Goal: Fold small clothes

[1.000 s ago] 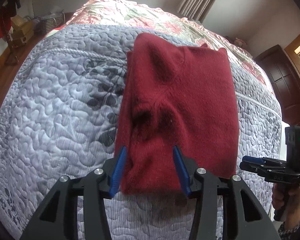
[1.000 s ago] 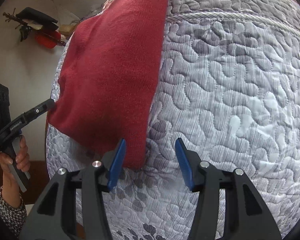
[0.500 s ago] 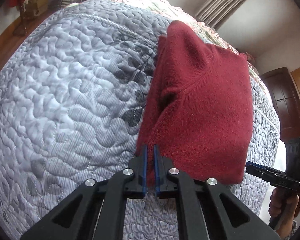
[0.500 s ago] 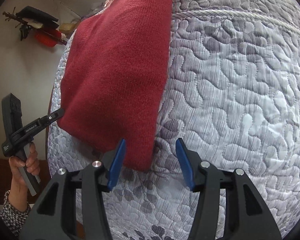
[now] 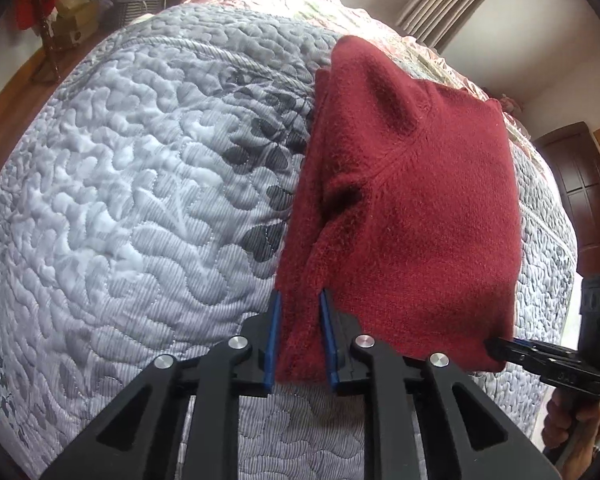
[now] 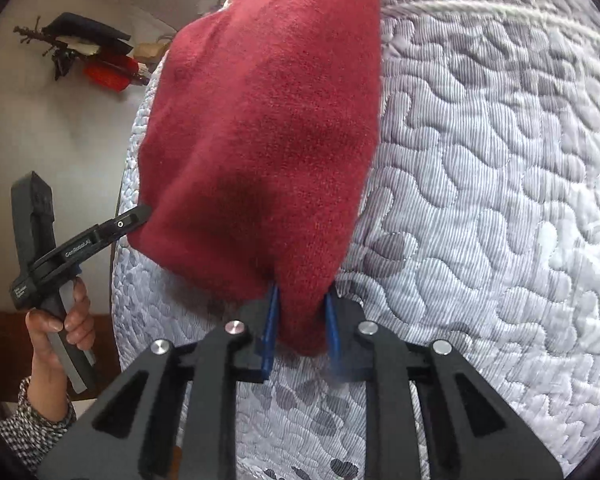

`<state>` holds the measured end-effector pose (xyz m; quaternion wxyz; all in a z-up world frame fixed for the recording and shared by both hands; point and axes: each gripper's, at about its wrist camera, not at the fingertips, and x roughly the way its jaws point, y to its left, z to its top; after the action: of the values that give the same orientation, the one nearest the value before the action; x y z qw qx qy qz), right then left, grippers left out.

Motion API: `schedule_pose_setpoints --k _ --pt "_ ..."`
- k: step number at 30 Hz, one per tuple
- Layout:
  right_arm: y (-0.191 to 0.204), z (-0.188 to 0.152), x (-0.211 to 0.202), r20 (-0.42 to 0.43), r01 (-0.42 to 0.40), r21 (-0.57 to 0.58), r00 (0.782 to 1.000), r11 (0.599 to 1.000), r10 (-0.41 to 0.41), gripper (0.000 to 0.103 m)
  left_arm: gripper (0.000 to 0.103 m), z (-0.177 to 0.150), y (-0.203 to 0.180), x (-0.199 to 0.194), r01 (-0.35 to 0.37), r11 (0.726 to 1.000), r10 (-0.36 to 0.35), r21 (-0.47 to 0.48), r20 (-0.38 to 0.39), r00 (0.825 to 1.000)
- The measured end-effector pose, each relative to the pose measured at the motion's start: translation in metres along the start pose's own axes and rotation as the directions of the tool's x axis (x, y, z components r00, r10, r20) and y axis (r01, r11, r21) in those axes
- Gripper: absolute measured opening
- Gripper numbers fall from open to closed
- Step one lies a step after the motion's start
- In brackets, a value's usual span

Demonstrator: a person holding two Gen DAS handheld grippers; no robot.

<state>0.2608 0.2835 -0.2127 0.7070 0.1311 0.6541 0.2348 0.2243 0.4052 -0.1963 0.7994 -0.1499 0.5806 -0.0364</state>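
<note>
On the quilt point(image 5: 140, 184), both tongs point(image 5: 300, 336) point(image 6: 300, 328) pinch the sweater's point(image 5: 412, 208) near corners.

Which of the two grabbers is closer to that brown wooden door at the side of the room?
The right gripper. It grips the red sweater's near corner on the side facing the door; the left gripper grips the opposite near corner, farther away.

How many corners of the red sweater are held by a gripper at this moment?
2. The left gripper is closed on the near left corner of the red sweater; the right gripper is closed on the near right corner. The far corners lie free on the quilt.
</note>
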Motion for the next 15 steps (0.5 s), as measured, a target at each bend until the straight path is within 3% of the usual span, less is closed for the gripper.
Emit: schedule_pose_setpoints --k 5,7,8,10,12,15 --pt "0.004 0.002 0.034 -0.072 0.100 -0.013 0.992 0.995 -0.101 0.020 0.019 -0.006 -0.005 0.019 -0.047 0.997 0.048 0.058 -0.016 0.999" --pt "0.010 0.005 0.039 -0.083 0.096 -0.033 0.992 0.995 -0.098 0.023 0.019 -0.005 -0.005 0.020 -0.047 0.997 0.048 0.058 -0.022 0.999" --pt "0.014 0.008 0.039 -0.090 0.095 -0.051 0.991 0.994 -0.100 0.029 0.019 -0.003 -0.006 0.019 -0.041 0.997 0.043 0.062 -0.024 0.999" --pt "0.012 0.011 0.025 -0.069 0.095 -0.074 0.993 0.993 -0.100 0.037 0.026 0.002 -0.008 0.011 -0.031 0.997 0.033 0.070 -0.036 0.999" --pt "0.011 0.018 0.010 -0.022 0.101 -0.094 0.994 0.990 -0.104 0.037 0.043 0.010 -0.008 -0.002 -0.018 0.997 0.021 0.076 -0.037 0.999" --pt "0.000 0.035 -0.010 0.044 0.134 -0.087 0.990 0.987 -0.131 0.039 0.050 0.037 -0.007 -0.018 0.038 0.997 -0.038 0.060 0.000 0.999"
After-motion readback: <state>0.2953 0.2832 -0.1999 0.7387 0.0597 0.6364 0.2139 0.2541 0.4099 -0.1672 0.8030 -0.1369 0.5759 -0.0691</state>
